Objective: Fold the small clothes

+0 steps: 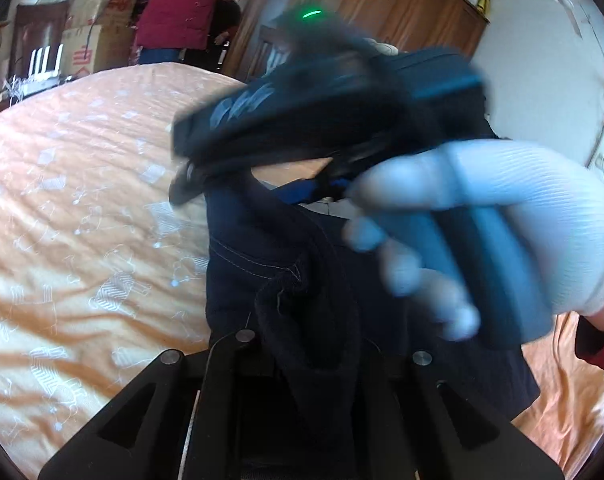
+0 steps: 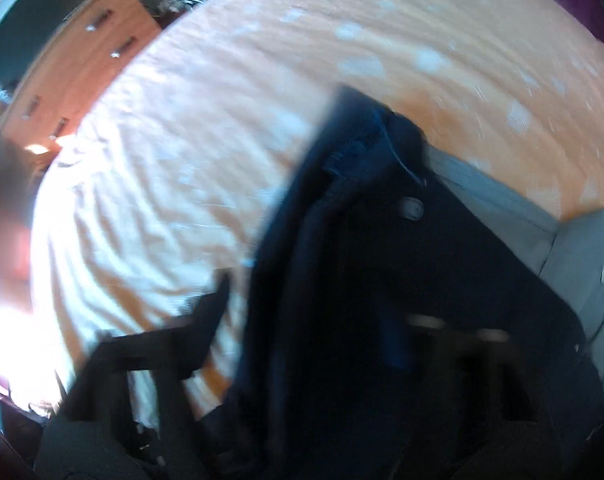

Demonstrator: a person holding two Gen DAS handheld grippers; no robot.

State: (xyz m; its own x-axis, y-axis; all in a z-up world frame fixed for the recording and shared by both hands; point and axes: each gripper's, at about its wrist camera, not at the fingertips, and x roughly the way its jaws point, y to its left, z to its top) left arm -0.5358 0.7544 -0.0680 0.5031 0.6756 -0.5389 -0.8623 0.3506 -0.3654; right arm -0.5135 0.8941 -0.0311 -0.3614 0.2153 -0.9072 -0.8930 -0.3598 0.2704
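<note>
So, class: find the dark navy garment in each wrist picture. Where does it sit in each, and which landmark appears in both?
Left wrist view: the dark navy garment hangs in the centre and lower middle, bunched between the left gripper fingers, under the blurred right gripper.
Right wrist view: the garment fills the centre and lower right, draped over the gripper.
Shared landmark: the orange patterned bedspread.
</note>
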